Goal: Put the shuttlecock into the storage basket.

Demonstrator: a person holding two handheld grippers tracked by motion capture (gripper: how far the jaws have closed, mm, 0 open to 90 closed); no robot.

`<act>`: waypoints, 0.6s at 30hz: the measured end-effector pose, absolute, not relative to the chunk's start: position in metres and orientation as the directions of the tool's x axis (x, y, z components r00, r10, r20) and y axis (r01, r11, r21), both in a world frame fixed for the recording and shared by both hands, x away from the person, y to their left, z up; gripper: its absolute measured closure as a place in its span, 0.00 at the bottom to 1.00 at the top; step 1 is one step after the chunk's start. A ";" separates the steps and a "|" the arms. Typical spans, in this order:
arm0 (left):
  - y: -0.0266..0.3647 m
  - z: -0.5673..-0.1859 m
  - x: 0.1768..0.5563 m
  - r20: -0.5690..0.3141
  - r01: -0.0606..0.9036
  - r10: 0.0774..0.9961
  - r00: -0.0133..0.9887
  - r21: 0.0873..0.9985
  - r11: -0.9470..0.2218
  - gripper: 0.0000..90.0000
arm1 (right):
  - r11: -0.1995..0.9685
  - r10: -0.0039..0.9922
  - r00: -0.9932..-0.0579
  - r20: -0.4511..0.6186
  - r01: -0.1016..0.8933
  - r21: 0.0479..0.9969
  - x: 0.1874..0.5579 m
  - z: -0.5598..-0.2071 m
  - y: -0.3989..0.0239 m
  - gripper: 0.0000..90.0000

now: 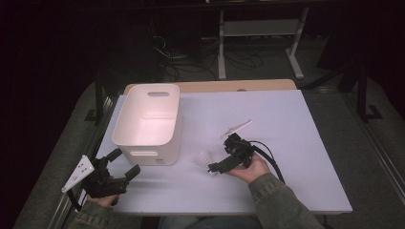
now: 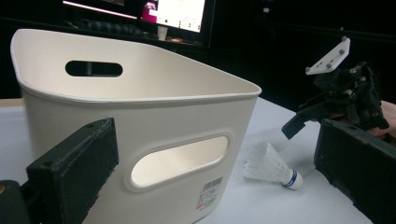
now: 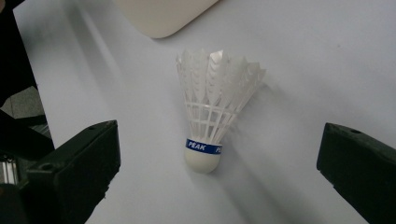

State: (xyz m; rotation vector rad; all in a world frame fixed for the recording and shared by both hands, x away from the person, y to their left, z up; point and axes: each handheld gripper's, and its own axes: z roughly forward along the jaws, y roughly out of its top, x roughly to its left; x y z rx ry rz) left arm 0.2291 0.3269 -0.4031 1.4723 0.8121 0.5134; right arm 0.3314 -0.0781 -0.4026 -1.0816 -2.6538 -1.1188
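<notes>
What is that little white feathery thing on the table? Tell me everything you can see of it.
It is a shuttlecock, white, with a plastic-looking mesh skirt that flares from a rounded cork-like cap. A blue band printed "PEAK" rings the cap. It lies on its side on the white table, just right of the white bin and not touching it. The right tongs sit open either side of its cap, jaws clear of it. Only the table touches it.

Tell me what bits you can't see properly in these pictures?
- Basket floor: in the left gripper view its near wall hides the inside.
- Basket sticker: print too small to read.
- Shuttlecock band: in the right gripper view the second word is cut off as it curves away.
- Shuttlecock in the high view: small and blurred, partly behind the right tongs.
- Left tongs: wide open, holding nothing.
</notes>
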 end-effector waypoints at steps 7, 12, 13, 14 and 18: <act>0.327 -0.403 0.229 -0.166 0.174 0.746 0.645 0.982 0.068 0.00 | 0.497 0.584 -0.744 0.325 0.644 0.581 0.333 -0.410 -0.072 0.00; 0.327 -0.403 0.229 -0.171 0.178 0.746 0.644 0.982 0.071 0.00 | 0.504 0.586 -0.737 0.336 0.656 0.561 0.333 -0.415 -0.070 0.00; 0.327 -0.403 0.229 -0.171 0.178 0.746 0.644 0.982 0.071 0.00 | 0.504 0.587 -0.735 0.339 0.660 0.557 0.333 -0.416 -0.070 0.00; 0.327 -0.403 0.229 -0.171 0.177 0.746 0.644 0.982 0.072 0.00 | 0.508 0.589 -0.735 0.335 0.660 0.554 0.333 -0.417 -0.070 0.00; 0.326 -0.403 0.229 -0.173 0.180 0.745 0.645 0.981 0.072 0.00 | 0.514 0.589 -0.735 0.337 0.662 0.545 0.333 -0.419 -0.068 0.00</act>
